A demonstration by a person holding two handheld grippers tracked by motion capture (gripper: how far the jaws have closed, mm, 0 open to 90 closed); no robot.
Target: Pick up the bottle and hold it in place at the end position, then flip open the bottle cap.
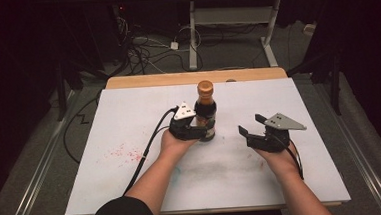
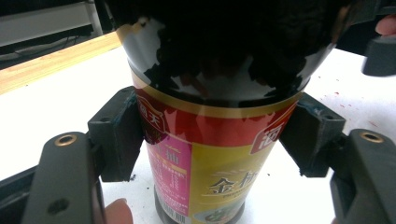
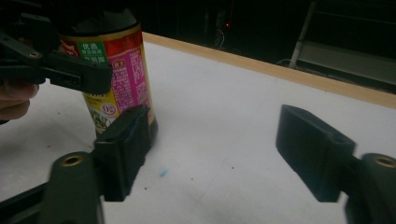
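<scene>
The left gripper (image 1: 194, 129) is clamped on the upright dark glass sauce bottle with an orange cap (image 1: 205, 110), apparently holding dark liquid, mid-table on the white board (image 1: 129, 121). The right gripper (image 1: 254, 127) is held wide open beside it, gripping nothing.

Dark sauce bottle (image 1: 206, 110), orange cap, upright on white table (image 1: 129, 121)

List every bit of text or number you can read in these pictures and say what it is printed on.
"金" in large gold characters, the rest cut off: yellow label of the sauce bottle, held by the left tool.
"天" in white on the label's red band; its neighbours are cut off.
"0" with a small mark, in a circle on the label.
Green patch and pink panel: print too small and blurred to read.
Nothing legible elsewhere.
</scene>
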